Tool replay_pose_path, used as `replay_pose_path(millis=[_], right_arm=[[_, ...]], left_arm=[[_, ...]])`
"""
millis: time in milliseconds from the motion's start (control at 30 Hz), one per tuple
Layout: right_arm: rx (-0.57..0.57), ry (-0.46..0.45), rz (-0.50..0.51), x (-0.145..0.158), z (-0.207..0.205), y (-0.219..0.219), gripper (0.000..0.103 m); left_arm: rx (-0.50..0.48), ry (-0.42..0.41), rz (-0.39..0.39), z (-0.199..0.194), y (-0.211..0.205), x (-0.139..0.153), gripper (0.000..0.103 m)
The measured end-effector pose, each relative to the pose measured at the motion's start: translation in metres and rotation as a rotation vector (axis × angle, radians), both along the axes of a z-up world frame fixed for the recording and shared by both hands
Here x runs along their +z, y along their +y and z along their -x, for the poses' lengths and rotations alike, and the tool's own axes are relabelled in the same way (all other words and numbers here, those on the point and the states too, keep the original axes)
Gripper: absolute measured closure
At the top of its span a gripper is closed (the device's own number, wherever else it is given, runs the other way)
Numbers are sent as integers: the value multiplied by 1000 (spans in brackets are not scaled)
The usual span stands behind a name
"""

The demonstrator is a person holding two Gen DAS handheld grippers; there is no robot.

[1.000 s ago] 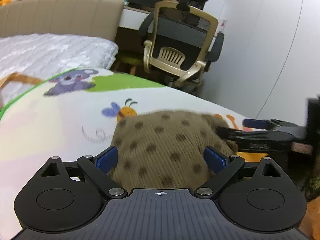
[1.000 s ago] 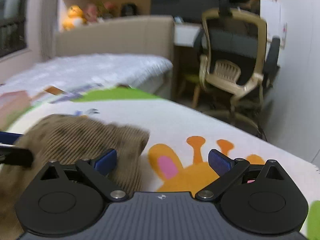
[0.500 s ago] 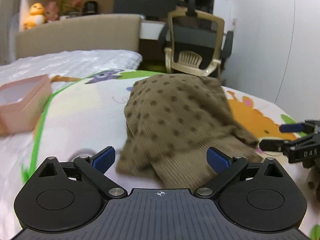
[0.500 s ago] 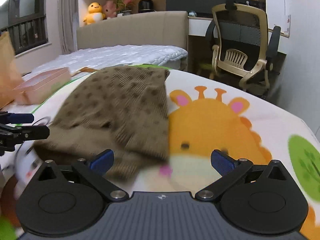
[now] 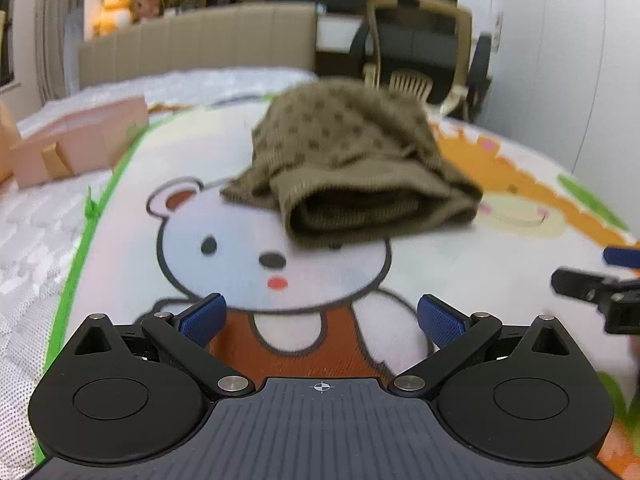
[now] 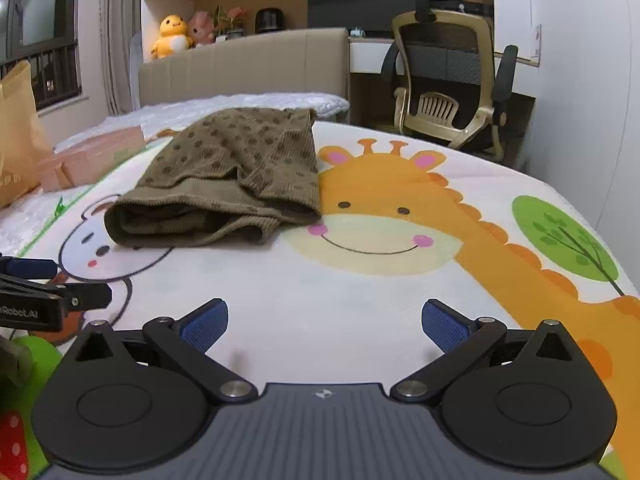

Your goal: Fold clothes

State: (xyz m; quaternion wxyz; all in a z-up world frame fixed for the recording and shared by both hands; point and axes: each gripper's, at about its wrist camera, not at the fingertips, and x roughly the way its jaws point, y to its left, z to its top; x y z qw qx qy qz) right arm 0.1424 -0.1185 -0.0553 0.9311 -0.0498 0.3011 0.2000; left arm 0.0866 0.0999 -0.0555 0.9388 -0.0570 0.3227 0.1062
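Both jaws spread wide, nothing held: left gripper (image 5: 319, 317) and right gripper (image 6: 324, 320) sit clear of the folded brown garment (image 6: 224, 184), so fold looks finished

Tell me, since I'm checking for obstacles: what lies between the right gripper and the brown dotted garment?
Nothing but bare cartoon mat. The right wrist view shows it between the open right gripper and the brown dotted garment.
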Motion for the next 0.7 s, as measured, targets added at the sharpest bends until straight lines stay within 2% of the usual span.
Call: replay_pose_path(millis=[100, 333, 700], right_arm=[[39, 59, 40, -6, -11, 9, 0], [12, 57, 45, -7, -14, 13, 0], [-5, 57, 45, -7, -20, 14, 0]], left_arm=[[2, 17, -13, -4, -1, -2, 0], [1, 39, -36, -8, -3, -4, 0], [-5, 38, -30, -8, -2, -4, 0]])
